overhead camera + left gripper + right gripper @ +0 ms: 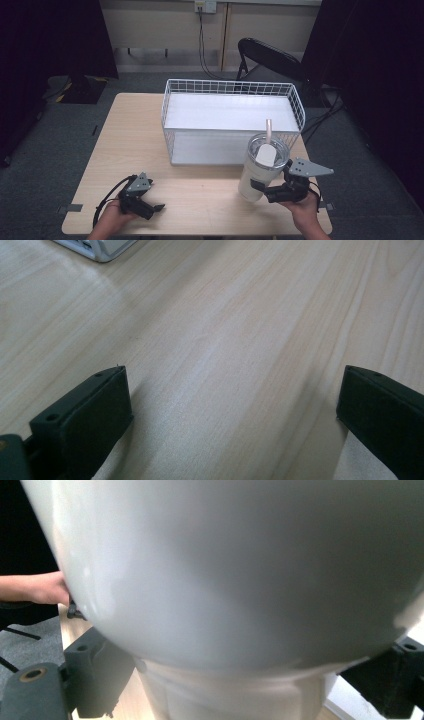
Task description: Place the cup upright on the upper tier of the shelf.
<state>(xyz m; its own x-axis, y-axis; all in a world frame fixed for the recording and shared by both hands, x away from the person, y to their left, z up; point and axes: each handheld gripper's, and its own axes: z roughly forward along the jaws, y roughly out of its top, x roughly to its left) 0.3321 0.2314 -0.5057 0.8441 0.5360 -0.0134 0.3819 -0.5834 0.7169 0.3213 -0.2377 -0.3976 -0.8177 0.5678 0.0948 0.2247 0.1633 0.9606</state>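
A person's right tool point(263, 190) is clamping the lower body of a white tumbler point(262, 167), its 2 black jaws closing on either side of the narrowing base, as the right gripper view shows from close in. The tumbler, topped by a clear lid point(268, 146) and 1 pale straw point(269, 131), is tilting slightly toward the right and sitting near the front right part of the pale wooden surface point(200, 200), just in front of the white wire basket point(230, 120); whether its base is touching the wood cannot be told from the high view. The left tool point(156, 207) is resting low over the front left of the surface, jaws standing wide apart with nothing between them, well apart from the tumbler.

Judging by the layout, the step in hand is carrying the tumbler up and into the basket. Doing it well is likely calling for a firm, steady squeeze on the smooth, rounded wall, since a low grip on a tall cup is inviting it to swing. Bringing it upright first, then raising it clear of the basket's front rim before moving forward, should be keeping the straw and lid from catching on the wire.
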